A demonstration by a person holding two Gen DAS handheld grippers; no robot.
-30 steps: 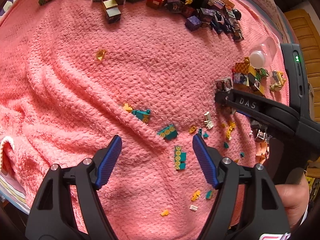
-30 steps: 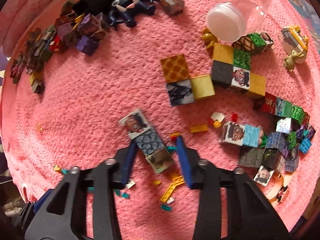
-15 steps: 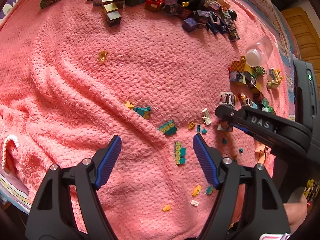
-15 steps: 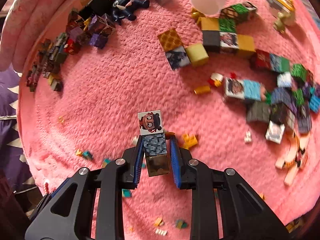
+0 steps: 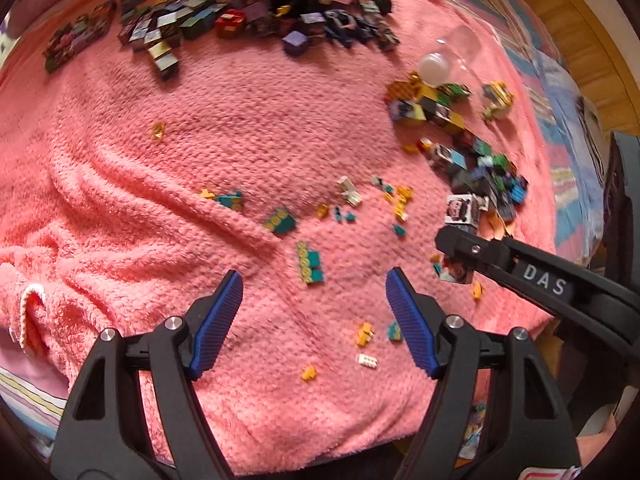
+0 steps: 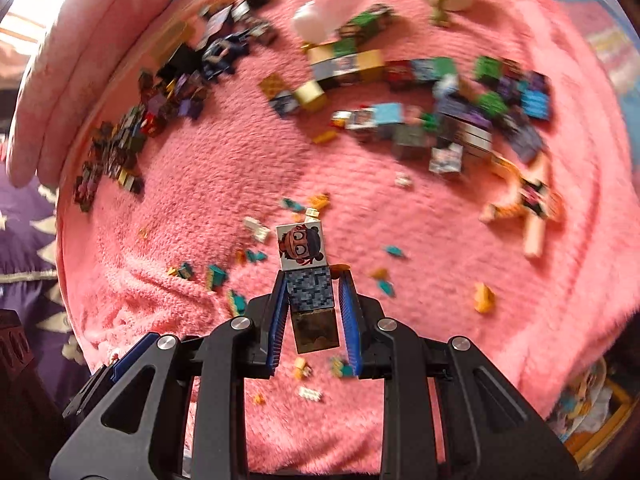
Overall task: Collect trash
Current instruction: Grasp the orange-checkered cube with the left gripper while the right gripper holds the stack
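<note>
- Right gripper [image 6: 314, 304] is clamping a block strip [image 6: 307, 280], lifting it above the pink blanket [image 6: 400, 360];
- left gripper [image 5: 314, 308] is hovering wide apart, gripping nothing, over teal bricks [image 5: 309, 261]

Small bricks [image 5: 308, 262] lie mid-blanket [image 5: 120, 240], cube piles [image 5: 224, 20] behind and to their right.

Left hand-held gripper [image 5: 314, 312] agape, right hand-held gripper [image 6: 314, 300] clamped.

Blanket [image 5: 248, 128]: pink, nubbly fleece cloth. Left tongs [image 5: 314, 320]: matt black plastic, ribbed blue pads, metal rivets. Printed cubes [image 6: 306, 280]: glossy faces.
</note>
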